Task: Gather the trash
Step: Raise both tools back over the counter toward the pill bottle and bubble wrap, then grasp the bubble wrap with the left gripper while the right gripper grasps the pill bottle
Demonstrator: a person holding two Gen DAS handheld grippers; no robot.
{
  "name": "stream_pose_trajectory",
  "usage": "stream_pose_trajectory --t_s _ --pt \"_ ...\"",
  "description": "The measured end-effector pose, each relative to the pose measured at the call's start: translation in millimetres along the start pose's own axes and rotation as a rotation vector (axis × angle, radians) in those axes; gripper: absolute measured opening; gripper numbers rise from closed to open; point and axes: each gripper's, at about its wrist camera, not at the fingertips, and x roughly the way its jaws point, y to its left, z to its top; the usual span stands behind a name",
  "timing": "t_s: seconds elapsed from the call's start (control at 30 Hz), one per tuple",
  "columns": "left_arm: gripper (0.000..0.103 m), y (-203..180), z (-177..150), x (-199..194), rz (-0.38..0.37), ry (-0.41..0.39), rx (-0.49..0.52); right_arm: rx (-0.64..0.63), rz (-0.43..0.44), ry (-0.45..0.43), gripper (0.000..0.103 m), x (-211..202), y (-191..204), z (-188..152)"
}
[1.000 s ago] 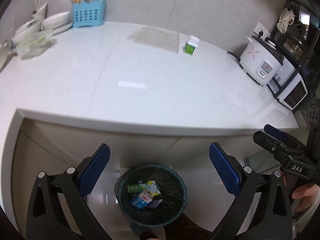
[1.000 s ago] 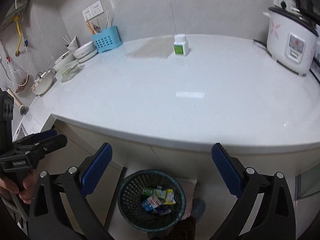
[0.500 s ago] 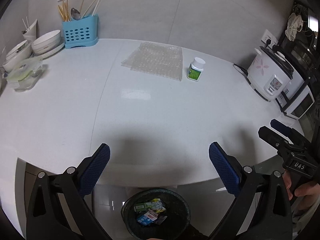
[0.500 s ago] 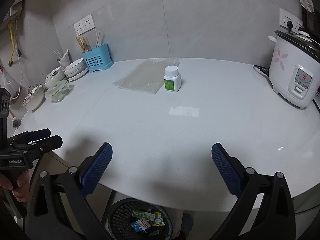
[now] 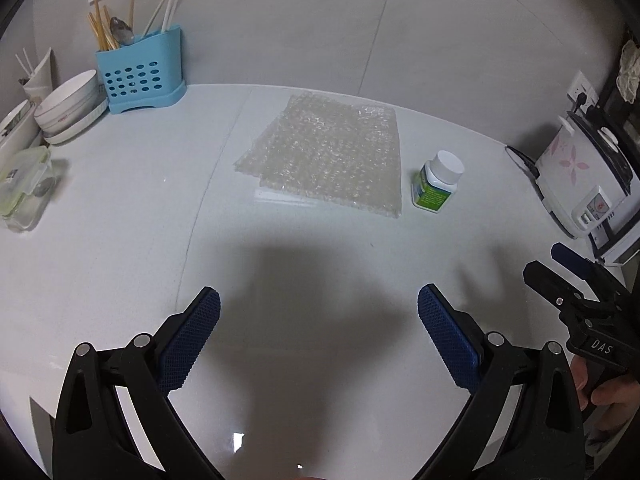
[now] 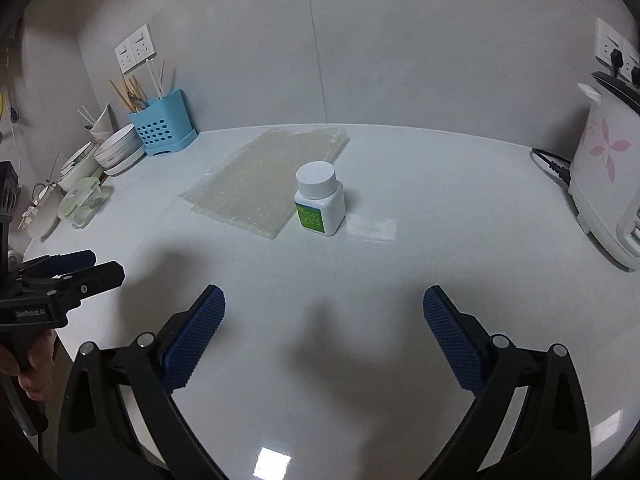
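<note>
Bare countertop (image 5: pixel 320 248) between both spread hand-held grippers and bubble wrap (image 5: pixel 332 156).

We see our right gripper (image 6: pixel 323 320) held above the white counter (image 6: pixel 420 264) with its blue pads spread wide and nothing between them. Ahead stands a white pill bottle (image 6: pixel 320 203) with a green label, just beside a sheet of bubble wrap (image 6: pixel 264 176). Our left gripper (image 6: pixel 68 276) shows at the left edge, a rice cooker (image 6: pixel 608 184) at the right.

Black left tongs (image 5: pixel 319 334) and right tongs (image 6: pixel 324 330), blue ribbed pads, silver pivot screws, white lettering, possibly "DAS"
</note>
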Motion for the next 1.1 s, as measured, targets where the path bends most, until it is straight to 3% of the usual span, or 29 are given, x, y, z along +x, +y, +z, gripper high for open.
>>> stream_pose_trajectory --t_s 0.7,1.1 --pt "0.097 11 89 107 0.088 0.067 -0.012 0.052 0.003 0.108 0.088 109 -8 58" --pt "0.097 3 108 158 0.095 0.127 0.035 0.075 0.012 0.154 0.077 134 -10 71"
